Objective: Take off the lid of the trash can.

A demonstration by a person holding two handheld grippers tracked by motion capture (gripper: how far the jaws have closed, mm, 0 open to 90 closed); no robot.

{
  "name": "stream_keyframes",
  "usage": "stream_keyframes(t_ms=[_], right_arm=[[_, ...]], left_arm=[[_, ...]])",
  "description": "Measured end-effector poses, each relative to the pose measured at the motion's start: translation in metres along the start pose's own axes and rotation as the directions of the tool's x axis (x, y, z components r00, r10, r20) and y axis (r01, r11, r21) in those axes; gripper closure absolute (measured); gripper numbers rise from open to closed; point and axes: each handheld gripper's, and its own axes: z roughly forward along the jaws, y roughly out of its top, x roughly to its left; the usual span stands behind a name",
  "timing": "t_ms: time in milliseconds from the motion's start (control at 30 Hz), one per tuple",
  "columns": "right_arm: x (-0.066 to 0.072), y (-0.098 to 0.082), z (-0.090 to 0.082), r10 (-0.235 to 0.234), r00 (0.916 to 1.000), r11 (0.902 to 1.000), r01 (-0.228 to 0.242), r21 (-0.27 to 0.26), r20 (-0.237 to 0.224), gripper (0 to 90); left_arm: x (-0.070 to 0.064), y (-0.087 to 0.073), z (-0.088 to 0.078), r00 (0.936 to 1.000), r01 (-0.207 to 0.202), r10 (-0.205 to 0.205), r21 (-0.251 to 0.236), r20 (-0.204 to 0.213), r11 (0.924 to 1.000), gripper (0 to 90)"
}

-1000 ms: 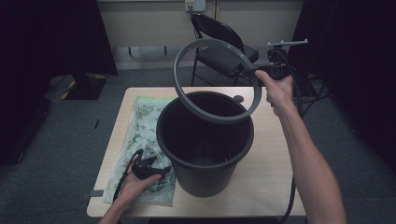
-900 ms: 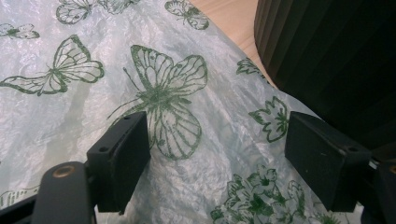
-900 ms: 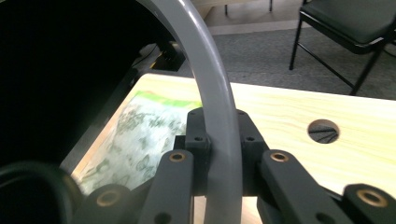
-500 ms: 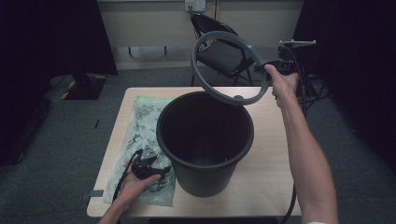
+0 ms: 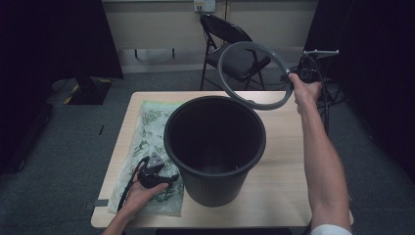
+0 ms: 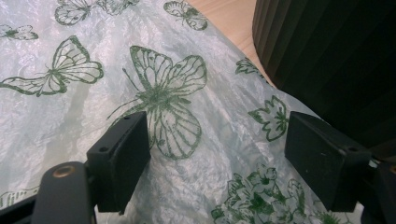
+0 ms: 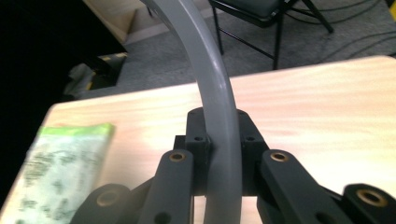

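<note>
A grey ring (image 5: pixel 254 76) is clamped between the right gripper's (image 5: pixel 299 78) jaws, held tilted above the far rim of the empty black bin (image 5: pixel 215 152). The left gripper (image 5: pixel 154 174) rests wide open, holding nothing, on the butterfly-printed bag (image 5: pixel 149 132) beside the bin.

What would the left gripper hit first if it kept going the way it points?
Probably the butterfly-printed plastic bag: the left gripper, fingers apart with nothing between them, aims down at it. The black bucket stands off to one side.
</note>
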Motion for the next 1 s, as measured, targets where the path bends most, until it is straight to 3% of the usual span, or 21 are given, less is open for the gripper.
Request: stream_keyframes(t_ms=[200, 533, 733, 1000], right_arm=[[-0.027, -0.04, 0.021, -0.013, 0.9979, 0.9991, 0.01, 0.04, 0.064, 79.8], [-0.069, -0.098, 0.049, -0.009, 0.9912, 0.9949, -0.004, 0.101, 0.132, 79.7], [-0.087, -0.121, 0.061, -0.015, 0.9842, 0.991, -0.009, 0.134, 0.177, 79.5], [-0.106, -0.131, 0.068, -0.035, 0.9668, 0.9895, -0.002, 0.144, 0.253, 79.3]], left_arm=[[-0.001, 0.0, 0.0, 0.9999, -0.007, 0.007, 0.002, -0.008, 1.0, 21.8], [-0.002, 0.0, 0.001, 1.0, 0.002, -0.002, -0.002, -0.005, 1.0, 21.7], [-0.002, 0.0, 0.001, 1.0, 0.002, -0.002, -0.002, -0.004, 1.0, 21.7], [0.001, 0.0, 0.0, 1.0, -0.004, 0.004, 0.0, -0.007, 1.0, 21.7]])
